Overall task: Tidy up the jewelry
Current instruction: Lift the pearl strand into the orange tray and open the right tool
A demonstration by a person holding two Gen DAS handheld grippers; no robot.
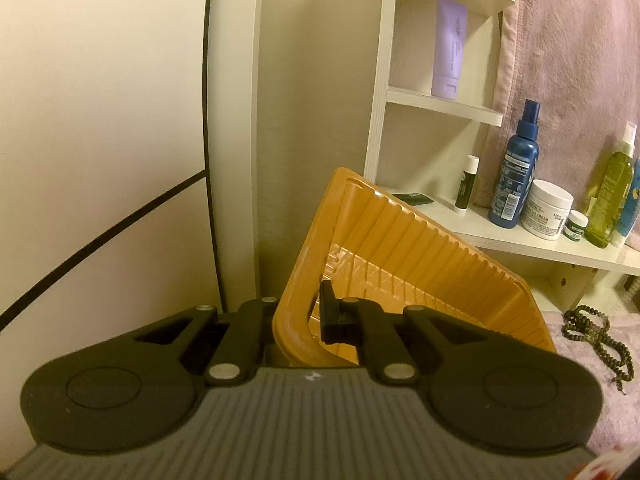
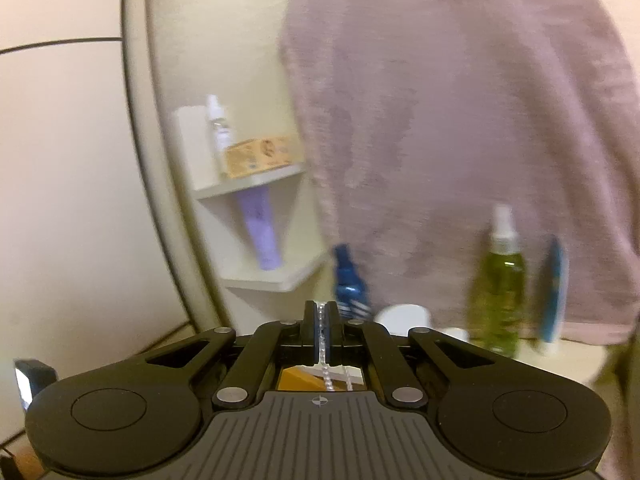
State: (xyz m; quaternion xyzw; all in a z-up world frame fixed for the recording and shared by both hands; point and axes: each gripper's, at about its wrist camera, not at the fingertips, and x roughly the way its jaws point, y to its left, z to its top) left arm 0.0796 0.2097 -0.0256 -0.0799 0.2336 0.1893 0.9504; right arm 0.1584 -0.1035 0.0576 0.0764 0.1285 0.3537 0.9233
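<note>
Two grips hold. Left gripper (image 1: 308, 320) clamps the rim of a tilted orange ribbed plastic tray (image 1: 400, 256). Right gripper (image 2: 320, 320) pinches a thin silver chain (image 2: 321, 344) hanging above it. Risk: the chain swings, missing the tray, or slips free.

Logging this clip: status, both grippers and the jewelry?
Left gripper shut on tilted orange tray. Right gripper shut on silver chain. Bead necklace beside tray. Nothing blocking.
</note>
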